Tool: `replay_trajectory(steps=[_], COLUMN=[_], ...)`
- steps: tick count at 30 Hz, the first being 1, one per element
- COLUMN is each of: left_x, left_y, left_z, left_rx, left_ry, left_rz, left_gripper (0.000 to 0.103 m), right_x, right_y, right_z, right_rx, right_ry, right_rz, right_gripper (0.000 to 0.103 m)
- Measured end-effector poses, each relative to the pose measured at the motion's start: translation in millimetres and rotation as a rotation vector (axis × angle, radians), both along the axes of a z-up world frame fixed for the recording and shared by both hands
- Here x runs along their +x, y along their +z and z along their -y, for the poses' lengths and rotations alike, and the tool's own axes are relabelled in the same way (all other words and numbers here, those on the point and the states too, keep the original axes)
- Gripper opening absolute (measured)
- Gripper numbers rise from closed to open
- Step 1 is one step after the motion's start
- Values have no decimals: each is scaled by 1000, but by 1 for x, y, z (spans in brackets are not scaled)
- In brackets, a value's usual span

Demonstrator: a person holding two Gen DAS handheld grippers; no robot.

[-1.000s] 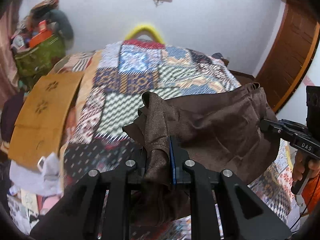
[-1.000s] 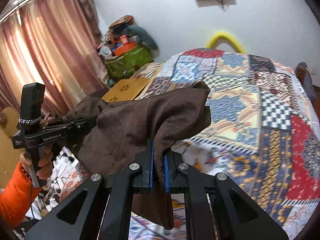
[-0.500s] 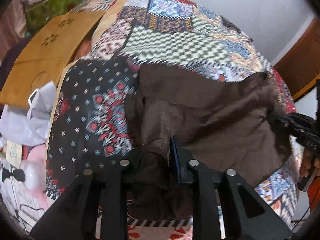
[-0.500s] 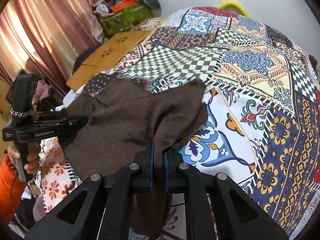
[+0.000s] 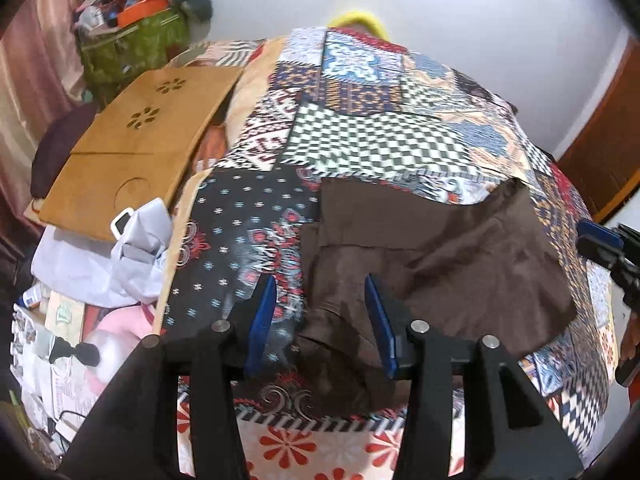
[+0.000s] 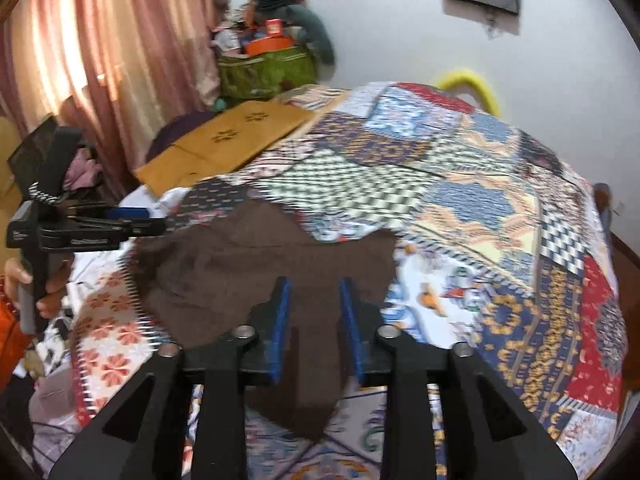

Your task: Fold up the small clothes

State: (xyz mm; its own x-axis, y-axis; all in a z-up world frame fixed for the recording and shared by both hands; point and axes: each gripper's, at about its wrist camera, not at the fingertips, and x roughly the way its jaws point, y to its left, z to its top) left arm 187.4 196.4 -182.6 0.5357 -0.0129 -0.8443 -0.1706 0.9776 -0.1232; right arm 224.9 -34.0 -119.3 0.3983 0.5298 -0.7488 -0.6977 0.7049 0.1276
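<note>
A small brown garment (image 5: 432, 256) lies spread on the patchwork bedspread (image 5: 372, 144), its near edge hanging over the bed's front. My left gripper (image 5: 318, 312) hovers over the garment's left corner with its jaws opening; cloth lies under the gap but the blue pads do not press it. In the right wrist view the same brown garment (image 6: 256, 272) lies flat, and my right gripper (image 6: 314, 308) is over its right corner, jaws opening, cloth beneath and between them, not pinched. The other gripper shows at the frame edges: right gripper (image 5: 600, 240), left gripper (image 6: 120, 222).
A wooden lap tray (image 5: 132, 152) lies at the bed's left side above white bags (image 5: 104, 256) and clutter. A green bag (image 6: 264, 72) piled with things stands by the pink curtain (image 6: 100, 52). A wooden door (image 5: 604, 152) is at the right.
Both grippers lowered the lifted garment onto the bedspread and spread it flat. Both sets of jaws, earlier pinched on its corners, have parted and let the cloth go.
</note>
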Motion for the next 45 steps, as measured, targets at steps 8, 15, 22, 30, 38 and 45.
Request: replay_trajectory(steps=[8,15,22,30,38,45], left_x=[5,-10,-31,-88,-161,-204], left_y=[-38,-49,17,142,214,229], left_z=[25,5,13,59,108,128], left_rx=[121,83,72,105,200,242], left_ry=[-57,-3,35,13,-2,27], left_rz=[-96,-116,40,381,633,730], left_gripper=[51,60,60,60,60,86], right_x=[0,-2,-21,-73,-137,-174], right_y=[-52,-48,4,106,157,157], right_z=[-32,-2,15,29,41,43], right_rx=[-104,-69,34,255,394,401], right_ry=[61,-12,-61,-70,-70,-117], right_rz=[-158,-170,-51,211,391,460], right_gripper=[35,35,35,35,35,54])
